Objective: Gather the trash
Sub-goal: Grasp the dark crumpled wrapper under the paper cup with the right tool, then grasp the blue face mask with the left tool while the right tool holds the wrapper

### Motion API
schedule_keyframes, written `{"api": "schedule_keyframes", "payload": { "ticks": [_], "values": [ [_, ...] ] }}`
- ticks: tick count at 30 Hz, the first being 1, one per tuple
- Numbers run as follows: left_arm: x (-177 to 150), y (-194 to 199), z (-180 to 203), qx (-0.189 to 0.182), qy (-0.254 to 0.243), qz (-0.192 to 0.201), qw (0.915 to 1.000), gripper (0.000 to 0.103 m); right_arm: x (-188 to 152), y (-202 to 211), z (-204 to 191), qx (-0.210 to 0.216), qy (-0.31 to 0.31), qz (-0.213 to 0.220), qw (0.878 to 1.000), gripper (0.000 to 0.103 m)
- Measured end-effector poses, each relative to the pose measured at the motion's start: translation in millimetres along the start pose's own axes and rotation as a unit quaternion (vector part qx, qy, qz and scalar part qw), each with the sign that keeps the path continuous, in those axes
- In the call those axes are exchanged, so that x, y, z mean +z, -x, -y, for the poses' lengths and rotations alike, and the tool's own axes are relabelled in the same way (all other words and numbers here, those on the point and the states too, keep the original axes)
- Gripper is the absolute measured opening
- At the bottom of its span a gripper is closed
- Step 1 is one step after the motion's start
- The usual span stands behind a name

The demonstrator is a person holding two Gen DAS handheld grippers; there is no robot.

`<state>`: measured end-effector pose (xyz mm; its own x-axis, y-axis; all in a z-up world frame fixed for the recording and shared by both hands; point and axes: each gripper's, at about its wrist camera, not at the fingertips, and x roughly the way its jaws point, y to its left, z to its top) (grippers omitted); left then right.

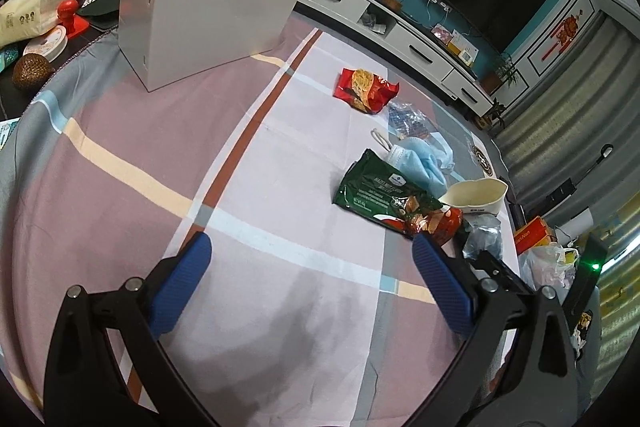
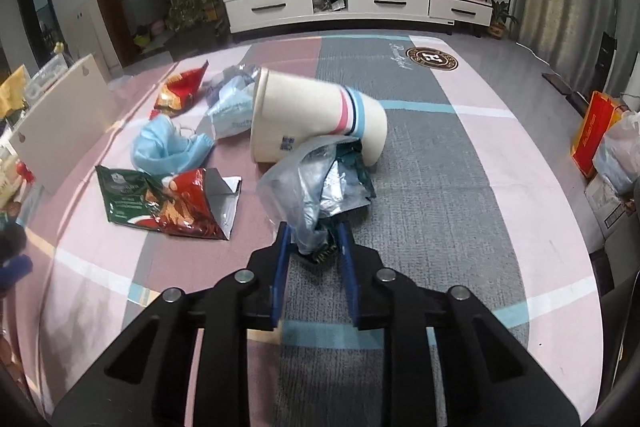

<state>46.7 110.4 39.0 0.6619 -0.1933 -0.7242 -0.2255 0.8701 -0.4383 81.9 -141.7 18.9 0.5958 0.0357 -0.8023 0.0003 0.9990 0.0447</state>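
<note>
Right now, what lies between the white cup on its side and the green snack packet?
In the right wrist view, a crumpled blue face mask lies between the white cup and the green snack packet, and a red snack wrapper overlaps the packet.

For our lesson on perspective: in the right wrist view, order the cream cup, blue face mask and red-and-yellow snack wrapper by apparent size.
1. cream cup
2. blue face mask
3. red-and-yellow snack wrapper, though it lies farther from the camera, so its true size is unsure.

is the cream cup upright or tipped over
Tipped over: the cream cup lies on its side on the tablecloth, open mouth facing left.
</note>
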Motion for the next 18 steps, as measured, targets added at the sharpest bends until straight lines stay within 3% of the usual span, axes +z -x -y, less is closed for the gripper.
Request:
{"api": "schedule_keyframes", "payload": {
  "ticks": [12,18],
  "values": [
    [4.4,4.0,1.4,0.01,-0.009,0.017,0.9998,0.1,1.1,31.6,12.9,0.022,-0.026,0.016,0.999,0.021],
    [3.2,-2.4,0.2,-0.007,0.003,0.0,1.0,0.1,-11.2,59.5,31.6,0.04,-0.066,0.035,0.996,0.021]
  ]
}}
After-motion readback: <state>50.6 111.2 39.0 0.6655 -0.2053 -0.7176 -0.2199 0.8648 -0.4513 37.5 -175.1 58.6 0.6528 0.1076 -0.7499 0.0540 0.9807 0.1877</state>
